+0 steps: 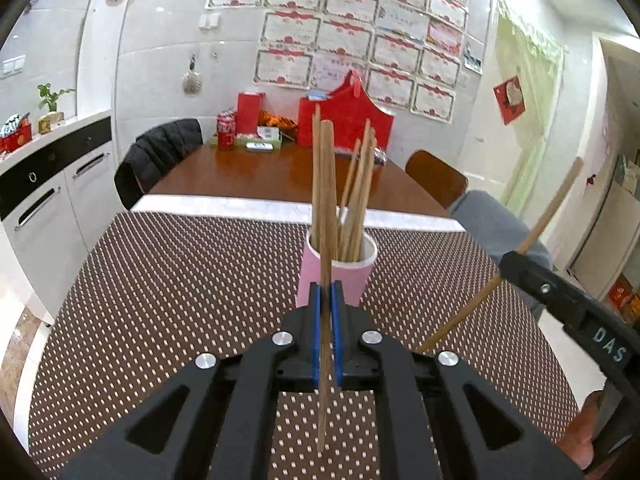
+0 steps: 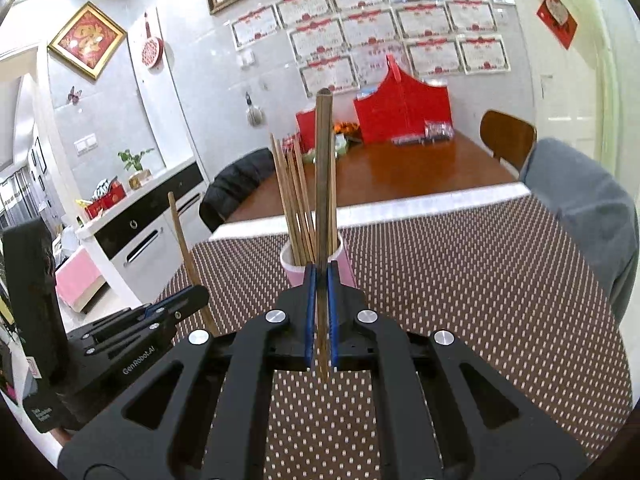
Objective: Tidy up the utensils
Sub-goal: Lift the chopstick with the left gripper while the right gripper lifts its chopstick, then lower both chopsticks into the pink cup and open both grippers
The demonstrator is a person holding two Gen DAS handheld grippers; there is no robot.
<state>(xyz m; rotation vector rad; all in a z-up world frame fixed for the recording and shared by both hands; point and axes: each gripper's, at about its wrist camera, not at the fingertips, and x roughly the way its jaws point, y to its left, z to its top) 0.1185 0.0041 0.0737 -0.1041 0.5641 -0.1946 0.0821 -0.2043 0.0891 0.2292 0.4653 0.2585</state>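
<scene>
Left tongs (image 1: pixel 326 300) are clamping one chopstick (image 1: pixel 326 200) upright; right tongs (image 2: pixel 321 280) are clamping another (image 2: pixel 323 184); pink cup (image 1: pixel 344 276) is standing just ahead, below both.

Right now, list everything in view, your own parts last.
cup: one, pink, on the dotted mat.
chopsticks in cup: several, wooden, standing upright.
mat: one, brown with white dots, near tabletop.
dining table: one, reddish brown, behind the mat.
red bag: one, at the table's far end.
jacket: one, black, on a chair.
left gripper: fingers shut on one chopstick.
right gripper: fingers shut on one darker chopstick.
</scene>
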